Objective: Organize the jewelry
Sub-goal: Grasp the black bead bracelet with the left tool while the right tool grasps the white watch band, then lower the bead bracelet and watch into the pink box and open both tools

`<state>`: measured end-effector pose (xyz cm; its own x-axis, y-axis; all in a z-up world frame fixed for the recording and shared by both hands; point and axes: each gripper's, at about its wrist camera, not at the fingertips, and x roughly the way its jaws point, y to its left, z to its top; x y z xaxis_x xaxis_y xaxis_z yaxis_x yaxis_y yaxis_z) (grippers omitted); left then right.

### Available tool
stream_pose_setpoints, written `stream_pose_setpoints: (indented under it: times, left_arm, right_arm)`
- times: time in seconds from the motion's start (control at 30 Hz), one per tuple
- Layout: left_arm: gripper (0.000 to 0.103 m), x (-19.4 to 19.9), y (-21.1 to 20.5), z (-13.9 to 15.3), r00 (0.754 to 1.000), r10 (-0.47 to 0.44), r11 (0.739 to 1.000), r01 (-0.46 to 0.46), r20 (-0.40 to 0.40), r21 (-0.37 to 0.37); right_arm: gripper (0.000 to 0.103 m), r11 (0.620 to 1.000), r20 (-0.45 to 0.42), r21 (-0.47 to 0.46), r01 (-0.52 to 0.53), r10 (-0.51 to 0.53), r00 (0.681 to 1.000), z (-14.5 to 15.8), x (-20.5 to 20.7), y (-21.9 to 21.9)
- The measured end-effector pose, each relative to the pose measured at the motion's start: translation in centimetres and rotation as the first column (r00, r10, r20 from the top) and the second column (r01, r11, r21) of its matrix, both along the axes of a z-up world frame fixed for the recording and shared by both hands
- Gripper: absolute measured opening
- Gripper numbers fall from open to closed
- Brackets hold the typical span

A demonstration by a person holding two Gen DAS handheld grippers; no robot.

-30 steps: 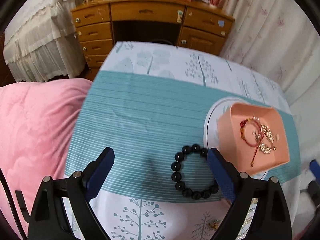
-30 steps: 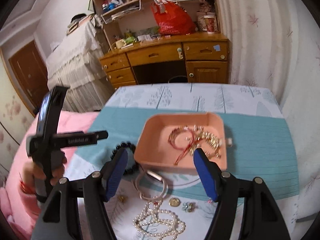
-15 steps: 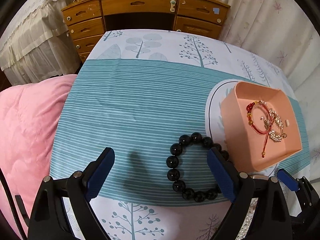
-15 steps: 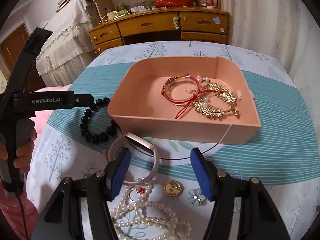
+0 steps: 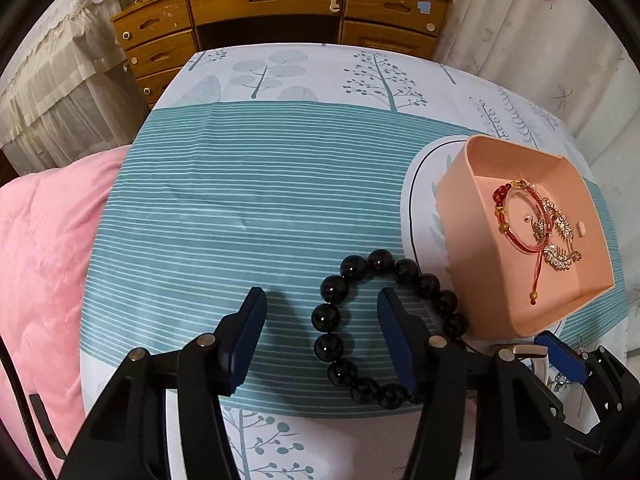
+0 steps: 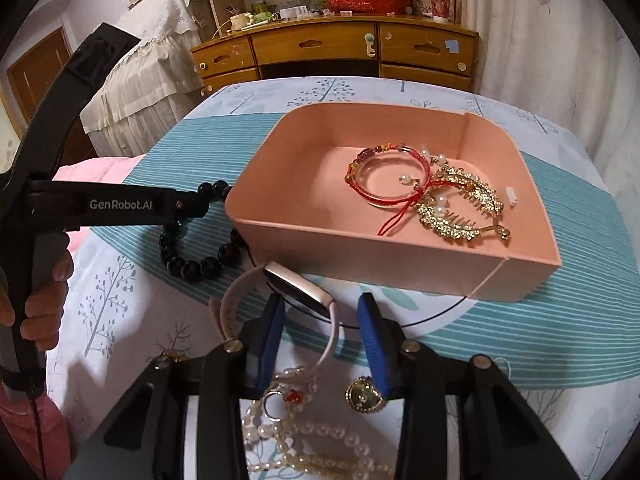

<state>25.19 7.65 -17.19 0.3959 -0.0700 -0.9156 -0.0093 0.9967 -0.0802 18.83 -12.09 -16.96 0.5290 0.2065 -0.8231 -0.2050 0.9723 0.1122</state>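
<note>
left tongs (image 6: 192,208) – "genrobot.ai" on side | spread astride black bead bracelet (image 5: 340,320)

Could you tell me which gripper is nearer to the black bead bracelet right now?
Left. The left gripper has open jaws straddling one side of the black bead bracelet; the right gripper sits off to its side, around the pink smartwatch.

The left tool (image 5: 322,312), across the bottom of its own view, has two dark-blue ribbed pads (image 5: 249,332) on glossy black angular arms fixed with round silver screws. Seen from the side at the left of the right view, its black bar bears white "GenRobot.AI" lettering and a small red-centred screw. The right tool (image 6: 320,318) matches: blue pads, black frame, silver screws. Bare fingers (image 6: 46,300) wrap a grey handle above a pink sleeve, lower left.
</note>
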Motion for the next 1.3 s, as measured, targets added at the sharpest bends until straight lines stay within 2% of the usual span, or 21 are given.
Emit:
stream_pose_setpoints:
  times: [0.07, 0.3, 0.4, 0.53, 0.77, 0.97, 1.3]
  left_arm:
    - [0.046, 0.1, -0.1, -0.2, 1.0, -0.003, 1.0, 0.003, -0.004, -0.001]
    - [0.045, 0.1, -0.4, -0.3, 1.0, -0.006, 1.0, 0.006, 0.004, 0.02]
    - [0.036, 0.0, -0.3, -0.3, 1.0, 0.002, 0.999, -0.002, 0.009, 0.034]
    - [0.015, -0.2, 0.2, -0.1, 1.0, 0.001, 1.0, -0.001, 0.012, -0.001]
    - [0.013, -0.3, 0.7, 0.2, 0.999, 0.011, 1.0, -0.011, 0.034, -0.029]
    - [0.013, -1.1, 1.0, 2.1, 0.996, 0.019, 0.999, -0.016, 0.09, -0.037]
    - [0.012, -3.7, -0.9, 8.8, 0.966, -0.03, 0.996, 0.05, 0.256, -0.07]
  right_arm:
    - [0.033, 1.0, 0.012, -0.007, -0.002, 0.002, 1.0, -0.1, -0.1, 0.0]
    - [0.023, 1.0, 0.024, -0.016, -0.008, 0.009, 1.0, -0.1, 0.0, 0.1]
    - [0.019, 1.0, 0.027, -0.028, -0.007, 0.008, 1.0, 0.0, -0.1, 0.1]
    - [0.019, 1.0, 0.024, -0.03, -0.007, 0.008, 1.0, 0.0, -0.1, 0.1]
    - [0.017, 0.999, -0.012, 0.044, 0.009, -0.009, 1.0, 0.0, 0.0, -0.9]
    - [0.016, 0.997, -0.038, 0.075, 0.007, -0.004, 0.999, 0.2, -0.3, -0.9]
    - [0.015, 0.993, 0.029, 0.095, -0.064, 0.062, 0.998, 3.2, -1.2, 0.0]
